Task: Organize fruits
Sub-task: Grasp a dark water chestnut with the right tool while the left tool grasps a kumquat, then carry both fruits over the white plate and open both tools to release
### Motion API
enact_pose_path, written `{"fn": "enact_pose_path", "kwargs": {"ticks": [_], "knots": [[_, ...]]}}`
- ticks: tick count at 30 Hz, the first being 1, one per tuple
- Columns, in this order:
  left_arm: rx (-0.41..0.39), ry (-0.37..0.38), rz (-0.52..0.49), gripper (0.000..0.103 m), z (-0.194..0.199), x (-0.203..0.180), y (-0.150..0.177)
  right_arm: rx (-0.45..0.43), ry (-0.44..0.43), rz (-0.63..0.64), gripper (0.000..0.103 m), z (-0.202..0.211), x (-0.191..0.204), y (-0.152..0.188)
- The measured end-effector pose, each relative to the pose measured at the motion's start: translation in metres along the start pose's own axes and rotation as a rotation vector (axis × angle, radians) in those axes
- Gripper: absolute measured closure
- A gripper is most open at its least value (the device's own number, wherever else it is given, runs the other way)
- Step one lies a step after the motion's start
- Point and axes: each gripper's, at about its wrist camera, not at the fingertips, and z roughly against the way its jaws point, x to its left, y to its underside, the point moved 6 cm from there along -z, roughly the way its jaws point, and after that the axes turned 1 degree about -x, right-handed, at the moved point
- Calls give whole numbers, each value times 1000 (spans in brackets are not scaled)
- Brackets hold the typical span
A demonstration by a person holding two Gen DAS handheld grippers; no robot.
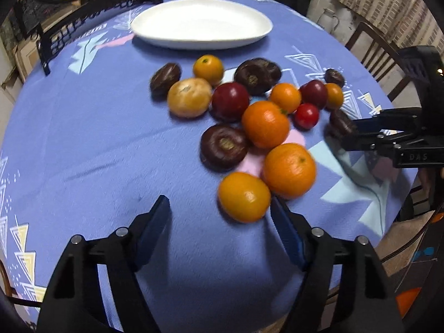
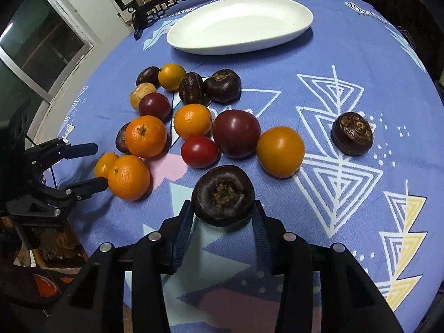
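Right claw (image 2: 223,211) clamped on a dark brown fruit (image 2: 222,195) at tabletop (image 2: 319,63) level, probably for carrying to the empty white plate (image 2: 294,22) beyond. Left claw (image 1: 220,208) spread wide, nothing gripped, beside a near orange (image 1: 244,197). Remaining fruits heaped between claws and plate.

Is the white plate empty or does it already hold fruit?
Empty. The white plate shows only bare white surface in both views; every fruit lies on the blue tablecloth short of it.
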Motion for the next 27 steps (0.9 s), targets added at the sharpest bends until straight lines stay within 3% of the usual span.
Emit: {"fn": "enact_pose_path", "kwargs": {"ticks": [4,5,7,8,14,18,20,22,24,26,27], "knots": [[1,-19,-18,29,-7,-7,-6,-1,5,12,59,0,2,-4],[3,-23,-16,36,-9,-9,-9,-3,3,13,59,0,3,-6],[49,8,7,58,-19,-12,-12,-5,2,20,59,0,6,-10],[36,-2,10,62,-18,-13,-15,-5,2,27,59,0,7,-11],[72,30,-11,63,-5,-20,-11,-37,9,62,65,8,14,-18],[48,28,22,63,11,-10,-17,-17,-1,46,65,5,10,-17],[46,18,34,63,13,-4,-19,35,-31,9,65,0,9,-14],[41,18,39,63,16,-3,-19,33,-30,-2,62,1,8,-12],[43,27,38,63,15,-5,-18,27,-28,0,38,0,9,-11],[50,29,37,63,11,-7,-18,-9,3,24,27,-1,11,-16],[55,33,41,63,9,-7,-18,-25,4,45,27,-2,14,-19]]}}
